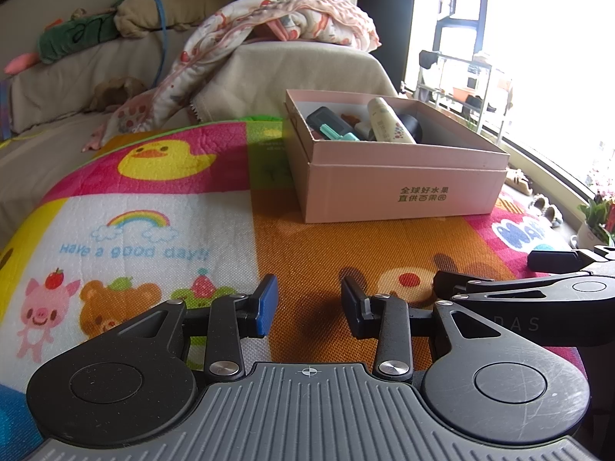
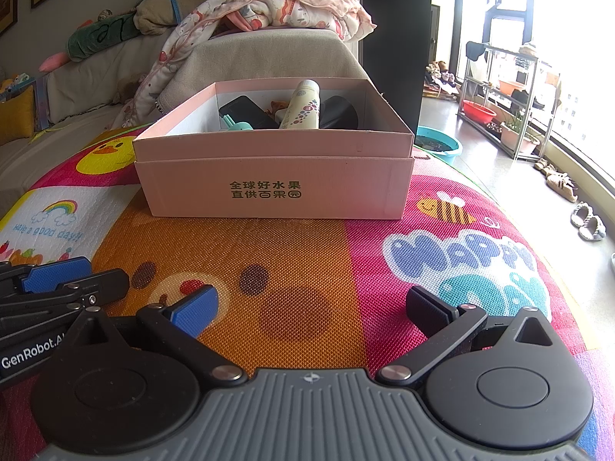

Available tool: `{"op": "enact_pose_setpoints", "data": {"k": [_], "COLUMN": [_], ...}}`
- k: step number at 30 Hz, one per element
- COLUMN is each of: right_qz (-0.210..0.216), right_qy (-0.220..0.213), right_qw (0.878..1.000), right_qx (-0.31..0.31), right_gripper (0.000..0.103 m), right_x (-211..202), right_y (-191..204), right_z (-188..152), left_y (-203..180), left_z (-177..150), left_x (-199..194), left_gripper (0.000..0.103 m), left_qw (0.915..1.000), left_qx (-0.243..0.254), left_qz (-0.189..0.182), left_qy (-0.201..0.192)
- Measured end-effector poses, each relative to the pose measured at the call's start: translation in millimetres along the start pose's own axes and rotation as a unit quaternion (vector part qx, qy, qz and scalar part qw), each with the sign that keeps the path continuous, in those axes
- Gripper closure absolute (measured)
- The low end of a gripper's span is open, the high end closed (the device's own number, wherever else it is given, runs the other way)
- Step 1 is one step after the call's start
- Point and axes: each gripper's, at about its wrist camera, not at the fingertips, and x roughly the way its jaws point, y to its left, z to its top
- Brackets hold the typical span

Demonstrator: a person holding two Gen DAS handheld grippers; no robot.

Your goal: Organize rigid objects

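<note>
A pink cardboard box (image 1: pixel 403 188) (image 2: pixel 276 188) stands open on the colourful play mat (image 1: pixel 307 246) (image 2: pixel 307 261). Inside it lie a cream bottle (image 1: pixel 388 121) (image 2: pixel 303 107), a black flat device (image 1: pixel 324 115) (image 2: pixel 246 111), a teal plastic piece (image 1: pixel 338 134) (image 2: pixel 238 126) and a dark round object (image 1: pixel 409 125) (image 2: pixel 338 115). My left gripper (image 1: pixel 309 305) (image 2: pixel 105 273) rests low over the orange part of the mat, open with nothing between its fingers. My right gripper (image 2: pixel 311 309) (image 1: pixel 484 269) sits just right of it, open wide and empty. Both are well short of the box.
A covered sofa (image 1: pixel 288 73) with a pink blanket (image 2: pixel 292 4) and plush toys rises behind the box. To the right, off the mat, are a teal basin (image 2: pixel 442 146), a shoe rack (image 2: pixel 511 88), slippers (image 2: pixel 588 223) and a potted plant (image 1: pixel 599 215).
</note>
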Motion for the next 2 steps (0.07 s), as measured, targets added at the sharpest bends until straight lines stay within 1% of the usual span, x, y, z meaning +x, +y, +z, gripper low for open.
{"op": "enact_pose_setpoints", "data": {"k": [2], "right_qz": [0.0], "right_qy": [0.0], "right_qw": [1.0], "right_qx": [0.0], "right_gripper": [0.0], "right_x": [-0.1], "right_y": [0.2], "right_z": [0.4], "left_y": [-0.1], "left_z": [0.0], "left_x": [0.1], "left_gripper": [0.063], "left_qw": [1.0], "left_qx": [0.0], "left_qz": [0.0], "left_qy": [0.0]}}
